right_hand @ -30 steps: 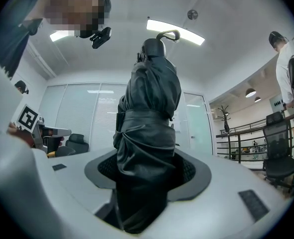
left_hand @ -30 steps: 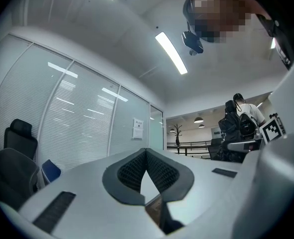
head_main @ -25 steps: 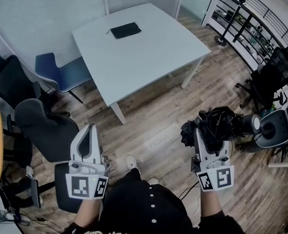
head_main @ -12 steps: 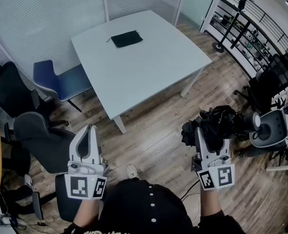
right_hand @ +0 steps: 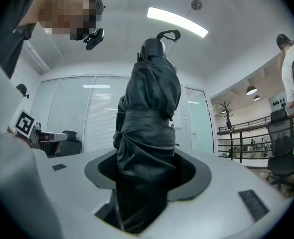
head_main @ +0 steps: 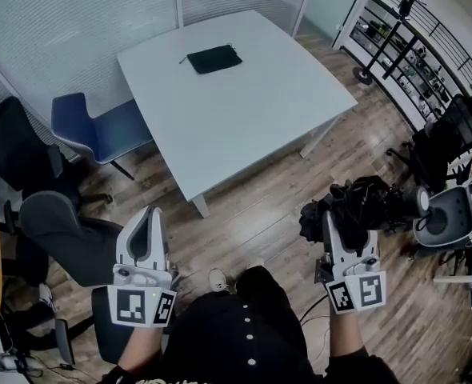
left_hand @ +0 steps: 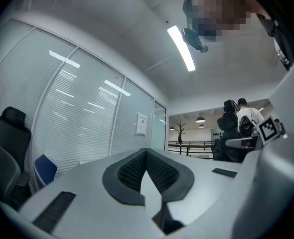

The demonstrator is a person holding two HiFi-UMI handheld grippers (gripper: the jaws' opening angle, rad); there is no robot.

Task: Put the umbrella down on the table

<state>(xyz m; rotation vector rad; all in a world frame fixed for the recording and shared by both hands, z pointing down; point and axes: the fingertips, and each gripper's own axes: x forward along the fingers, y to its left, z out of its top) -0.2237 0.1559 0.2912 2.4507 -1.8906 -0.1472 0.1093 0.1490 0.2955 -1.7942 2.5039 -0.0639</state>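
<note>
The right gripper [right_hand: 147,173] has its jaws clamped on the folded black umbrella [right_hand: 149,108], which extends beyond the pads at the lower right of the head view. The left gripper [left_hand: 146,156] has its jaws closed together, empty, at lower left. The white table [head_main: 244,110] occupies upper centre, well apart from both grippers, and carries a black pouch [head_main: 214,58].

Table [head_main: 244,126] open ahead; pouch [head_main: 214,58] near far edge

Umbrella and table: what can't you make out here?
- Umbrella: right gripper view, lower end hidden inside the right gripper.
- Black flat thing on the table: head view, too small to identify.
- Table's far legs: head view, hidden under its top.
</note>
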